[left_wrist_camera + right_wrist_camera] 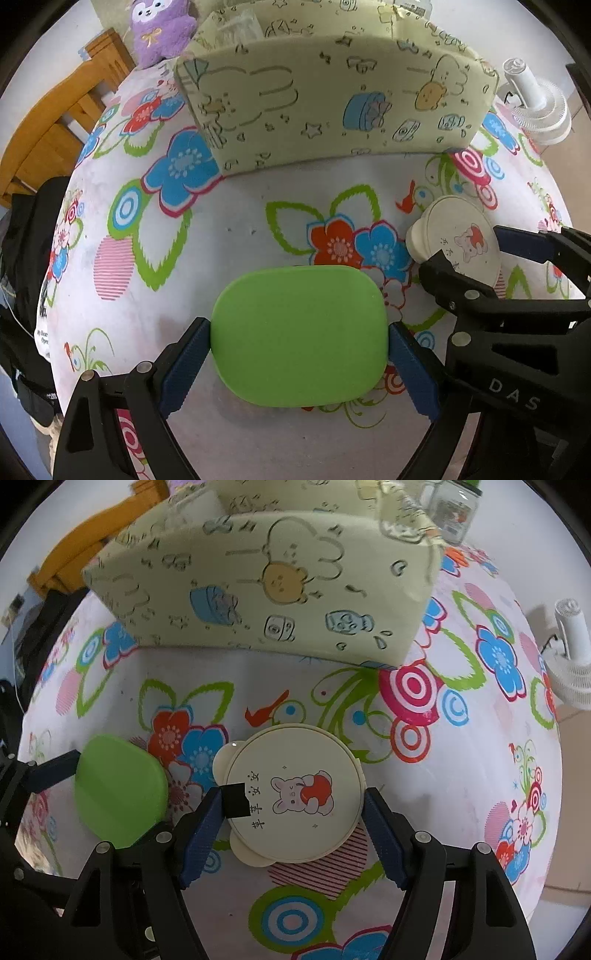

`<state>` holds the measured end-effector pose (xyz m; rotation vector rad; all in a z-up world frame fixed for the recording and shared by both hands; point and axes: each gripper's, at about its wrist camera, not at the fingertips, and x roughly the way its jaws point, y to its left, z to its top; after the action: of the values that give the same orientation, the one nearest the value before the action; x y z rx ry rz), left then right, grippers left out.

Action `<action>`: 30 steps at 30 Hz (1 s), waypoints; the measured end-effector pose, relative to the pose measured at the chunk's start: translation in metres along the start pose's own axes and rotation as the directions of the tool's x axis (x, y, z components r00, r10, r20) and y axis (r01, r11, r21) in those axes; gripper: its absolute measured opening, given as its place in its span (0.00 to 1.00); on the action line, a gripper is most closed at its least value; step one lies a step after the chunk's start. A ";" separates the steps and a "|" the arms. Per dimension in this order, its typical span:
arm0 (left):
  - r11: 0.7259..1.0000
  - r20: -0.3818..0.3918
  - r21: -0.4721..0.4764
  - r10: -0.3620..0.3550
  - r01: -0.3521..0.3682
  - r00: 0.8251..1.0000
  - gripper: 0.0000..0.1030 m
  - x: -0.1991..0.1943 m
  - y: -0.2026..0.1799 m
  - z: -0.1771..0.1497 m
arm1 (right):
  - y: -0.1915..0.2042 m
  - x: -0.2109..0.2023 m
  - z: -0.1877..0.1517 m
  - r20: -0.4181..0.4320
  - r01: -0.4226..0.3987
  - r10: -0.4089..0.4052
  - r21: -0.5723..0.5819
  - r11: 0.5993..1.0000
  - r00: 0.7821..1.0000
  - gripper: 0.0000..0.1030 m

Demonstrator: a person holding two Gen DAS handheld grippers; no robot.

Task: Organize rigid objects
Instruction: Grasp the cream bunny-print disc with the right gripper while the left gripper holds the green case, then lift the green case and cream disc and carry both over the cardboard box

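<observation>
Two hand-held grippers point steeply down over a table covered with a flowered cloth [258,221].

Left gripper [299,354]: its two blue pads [186,363] stand against the short sides of a green lid [299,336], a flat rounded rectangle, one pad on each side. The lid is clamped between them, with its flat face toward the camera. In the right wrist view the same lid [120,788] shows at the left, tilted, beside the left gripper's finger.

Right gripper [293,834]: the jaws stand about half open around a round cream lid [295,794] printed with a rabbit holding a red apple and a line of characters. The lid has two small ear-like tabs on its left rim. A black tip on the left pad [201,843] overlaps the lid's left edge; the right pad sits just at the lid's right rim. Whether both pads press on it cannot be told. In the left wrist view the cream lid [461,236] lies to the right of the green lid, apart from it, with the right gripper [467,251] around it.

Behind both lids, toward the far edge of the table, stands a pale yellow box [258,587] with cartoon prints. A white fan [535,107] stands at the right edge, a purple plush [160,29] at the far left corner, and a clear jar [454,506] behind the box.
</observation>
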<state>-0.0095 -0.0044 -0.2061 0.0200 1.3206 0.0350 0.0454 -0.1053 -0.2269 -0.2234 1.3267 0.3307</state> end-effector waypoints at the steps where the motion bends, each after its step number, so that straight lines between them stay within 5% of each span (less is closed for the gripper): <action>1: 1.000 0.004 0.004 -0.001 0.001 1.000 0.92 -0.002 0.001 0.003 | -0.002 -0.003 0.001 0.006 0.001 -0.001 0.006 1.000 1.000 0.74; 30: 0.990 0.129 0.134 -0.051 0.034 0.990 0.92 -0.067 -0.001 0.034 | -0.007 -0.084 0.002 0.158 0.038 -0.066 0.172 0.984 0.985 0.74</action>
<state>0.0074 -0.0074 -0.1327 0.1050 1.1889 -0.0886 0.0325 -0.1199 -0.1449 -0.0868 1.1779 0.1866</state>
